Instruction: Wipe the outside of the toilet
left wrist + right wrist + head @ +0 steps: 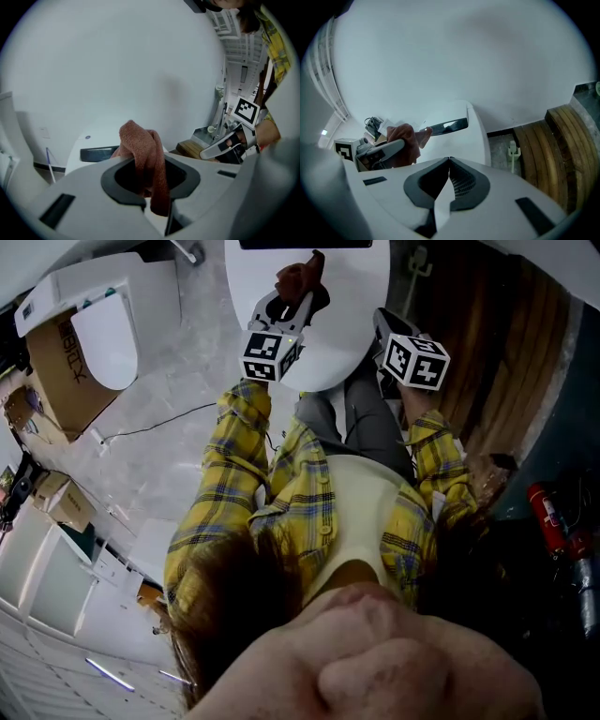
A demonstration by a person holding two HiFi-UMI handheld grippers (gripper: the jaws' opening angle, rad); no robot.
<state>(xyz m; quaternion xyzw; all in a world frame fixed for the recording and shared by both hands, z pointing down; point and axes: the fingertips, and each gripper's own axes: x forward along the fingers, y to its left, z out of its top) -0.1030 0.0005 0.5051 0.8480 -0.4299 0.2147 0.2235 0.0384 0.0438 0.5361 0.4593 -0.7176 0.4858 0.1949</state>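
Toilet (352,296): white, closed lid, just ahead of knees (366,423); prob. hard, slippery, so wipe w/ flat pressure. Left gripper (149,180) fingers clenched on soft, limp cloth (140,145); right gripper (449,164) fingers pressed together, empty.

We look down on a pale grey, marbled floor (150,474). The white toilet (352,306) stands on it at the top of the head view. To the left, a brown cardboard box (66,381) sits on the floor. A thin black cable (155,428) trails near it, and a smaller box (64,504) lies lower down. Right of the toilet, curved wooden boards (502,362) rest close beside it.
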